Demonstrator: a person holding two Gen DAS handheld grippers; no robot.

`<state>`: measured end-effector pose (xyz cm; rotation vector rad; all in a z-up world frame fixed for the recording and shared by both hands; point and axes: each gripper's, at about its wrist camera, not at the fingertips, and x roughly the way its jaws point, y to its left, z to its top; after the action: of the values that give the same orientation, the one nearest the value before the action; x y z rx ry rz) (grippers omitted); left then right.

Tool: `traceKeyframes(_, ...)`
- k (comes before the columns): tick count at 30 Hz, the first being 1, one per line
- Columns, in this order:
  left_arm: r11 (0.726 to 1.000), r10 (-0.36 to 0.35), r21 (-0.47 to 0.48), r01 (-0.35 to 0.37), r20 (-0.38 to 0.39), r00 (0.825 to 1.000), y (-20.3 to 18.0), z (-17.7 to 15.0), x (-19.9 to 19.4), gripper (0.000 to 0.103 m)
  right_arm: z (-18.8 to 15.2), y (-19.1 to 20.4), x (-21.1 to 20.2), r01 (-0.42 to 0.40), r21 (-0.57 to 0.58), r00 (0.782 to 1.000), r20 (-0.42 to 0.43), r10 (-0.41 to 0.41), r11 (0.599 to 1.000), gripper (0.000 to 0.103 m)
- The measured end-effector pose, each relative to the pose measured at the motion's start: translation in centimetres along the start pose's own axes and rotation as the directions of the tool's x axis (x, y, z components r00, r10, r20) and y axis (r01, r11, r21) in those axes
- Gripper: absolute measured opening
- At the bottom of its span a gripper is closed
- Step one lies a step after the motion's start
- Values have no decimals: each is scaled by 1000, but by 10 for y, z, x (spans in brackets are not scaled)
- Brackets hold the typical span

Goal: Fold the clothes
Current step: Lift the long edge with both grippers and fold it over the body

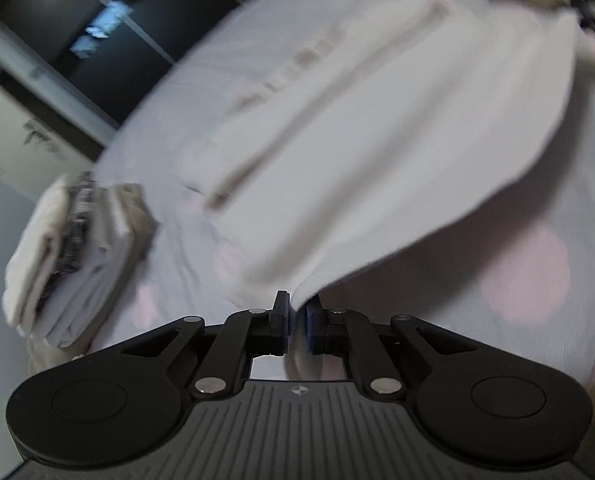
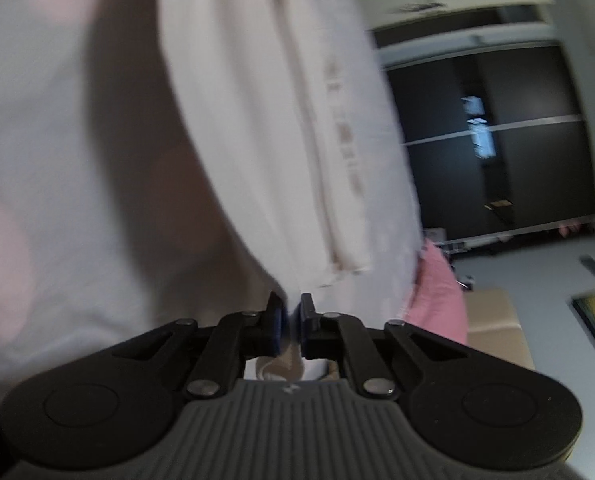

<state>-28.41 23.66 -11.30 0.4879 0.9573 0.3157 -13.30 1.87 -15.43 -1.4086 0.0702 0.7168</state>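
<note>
In the left wrist view, the black two-finger left gripper (image 1: 297, 320) has its blue-padded jaws drawn almost together, pinching the lower edge of a pale grey-white fabric garment with a faint line of beige print (image 1: 357, 128). The garment rises from the pads and spreads wide across the upper middle of the frame, blurred. Under it lies a white bedsheet with soft pink dots (image 1: 525, 276), which fills the lower right. To the left, on the sheet, sits a stack of folded light-coloured clothes with one dark patterned piece in it (image 1: 77, 248). Beyond that is a dark glass-fronted cabinet with pale frame bars (image 1: 77, 28). In the right wrist view, the black right gripper (image 2: 291, 322) likewise has its jaws nearly shut, with a corner of the same pale garment (image 2: 281, 120) caught between the pads. The cloth climbs away up the middle of the frame, its beige print running along its length. The dotted sheet (image 2: 57, 160) lies to the left, a pink cloth (image 2: 437, 296) just to the right of the garment, and the dark cabinet (image 2: 497, 140) further right.
</note>
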Motion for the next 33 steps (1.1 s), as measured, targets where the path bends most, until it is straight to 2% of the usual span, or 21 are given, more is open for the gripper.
traceKeyframes(3, 996, 5, -94, 0, 53, 999, 21, 13, -12, 6, 6, -23, -2, 32, 64, 999, 10, -33, 997, 9)
traceKeyframes(6, 990, 2, -141, 10, 82, 997, 40, 24, -19, 6, 12, -47, -2, 51, 121, 999, 14, -53, 991, 9)
traceKeyframes(14, 984, 50, -177, -19, 172, 984, 57, 26, -64, 5, 10, -88, -47, 90, 194, 993, 55, -102, 977, 9)
traceKeyframes(19, 988, 54, -154, -26, 178, 982, 55, 22, -83, 5, 6, -90, -69, 90, 174, 993, 61, -102, 981, 9)
traceKeyframes(26, 997, 68, -48, -60, 186, 980, 57, 48, -54, 5, 12, -109, -42, 47, 194, 997, 56, -58, 980, 9)
traceKeyframes(33, 998, 58, 7, -61, 186, 981, 87, 94, 3, 5, 28, -144, 21, 13, 222, 998, 53, -25, 975, 9)
